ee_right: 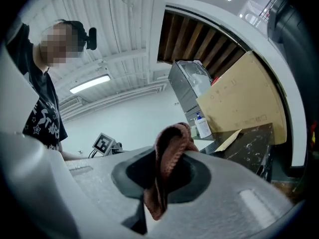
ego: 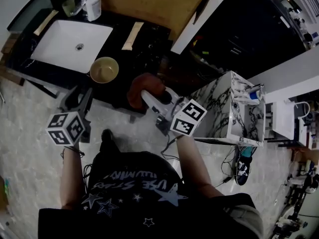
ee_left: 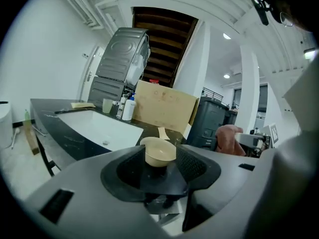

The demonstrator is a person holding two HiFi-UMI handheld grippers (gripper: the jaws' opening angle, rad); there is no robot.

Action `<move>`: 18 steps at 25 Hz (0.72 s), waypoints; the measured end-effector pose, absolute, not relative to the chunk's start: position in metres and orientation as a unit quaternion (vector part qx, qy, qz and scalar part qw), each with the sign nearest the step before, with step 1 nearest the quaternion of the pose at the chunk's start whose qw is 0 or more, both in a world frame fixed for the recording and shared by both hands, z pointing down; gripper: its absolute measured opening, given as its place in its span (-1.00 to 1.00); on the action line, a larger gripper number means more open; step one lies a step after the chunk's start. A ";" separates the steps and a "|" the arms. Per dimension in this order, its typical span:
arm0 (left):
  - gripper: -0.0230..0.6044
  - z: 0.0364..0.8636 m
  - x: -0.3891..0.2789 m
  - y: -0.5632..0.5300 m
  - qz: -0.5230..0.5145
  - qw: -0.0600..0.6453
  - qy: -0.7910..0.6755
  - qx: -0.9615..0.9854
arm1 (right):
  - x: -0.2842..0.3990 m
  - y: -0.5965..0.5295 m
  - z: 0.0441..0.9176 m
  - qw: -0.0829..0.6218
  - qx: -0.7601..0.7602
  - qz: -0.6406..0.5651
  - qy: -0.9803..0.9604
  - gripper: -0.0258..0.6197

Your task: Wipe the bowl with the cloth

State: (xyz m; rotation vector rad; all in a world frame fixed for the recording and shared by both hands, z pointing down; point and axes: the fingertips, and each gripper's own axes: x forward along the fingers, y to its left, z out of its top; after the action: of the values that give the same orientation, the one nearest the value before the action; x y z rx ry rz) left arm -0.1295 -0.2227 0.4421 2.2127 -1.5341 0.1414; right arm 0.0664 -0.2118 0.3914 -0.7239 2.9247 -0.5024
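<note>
A tan bowl (ego: 104, 69) stands upright on the black counter (ego: 144, 39), just right of the white sink (ego: 72, 43). My left gripper (ego: 79, 99) hovers below the counter edge, a little short of the bowl; in the left gripper view the bowl (ee_left: 159, 152) shows just past the left gripper (ee_left: 159, 180), whose jaws are shut and empty. My right gripper (ego: 151, 97) is shut on a reddish-brown cloth (ego: 145, 88), held bunched to the right of the bowl near the counter's front edge. The cloth (ee_right: 169, 156) hangs folded between the jaws of the right gripper (ee_right: 164, 180).
A soap bottle (ego: 93, 6) and a cup (ego: 70, 7) stand behind the sink. A large cardboard sheet (ego: 149, 4) leans at the back. A marble-patterned cabinet (ego: 227, 108) stands to the right. The floor is pale tile (ego: 30, 108).
</note>
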 end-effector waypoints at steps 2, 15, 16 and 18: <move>-0.31 0.443 -0.118 -0.201 0.053 0.224 -0.565 0.792 | 0.074 -0.196 0.395 0.041 -0.219 -0.165 0.961 -0.76; -0.76 0.463 -0.094 -0.051 0.106 0.228 -0.651 0.716 | 0.099 -0.101 0.419 0.013 -0.125 -0.189 0.974 -0.76; -0.82 0.464 -0.095 -0.043 0.109 0.228 -0.657 0.711 | 0.099 -0.097 0.420 0.013 -0.121 -0.192 0.974 -0.76; -0.82 0.463 -0.098 -0.031 0.110 0.232 -0.665 0.701 | 0.096 -0.093 0.422 0.013 -0.114 -0.197 0.974 -0.76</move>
State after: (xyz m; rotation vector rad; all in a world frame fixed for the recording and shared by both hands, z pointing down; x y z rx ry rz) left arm -0.0983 -0.0309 0.4634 1.9282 -1.8285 0.3015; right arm 0.0961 -0.0930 0.4217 -0.3566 3.0342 -0.6130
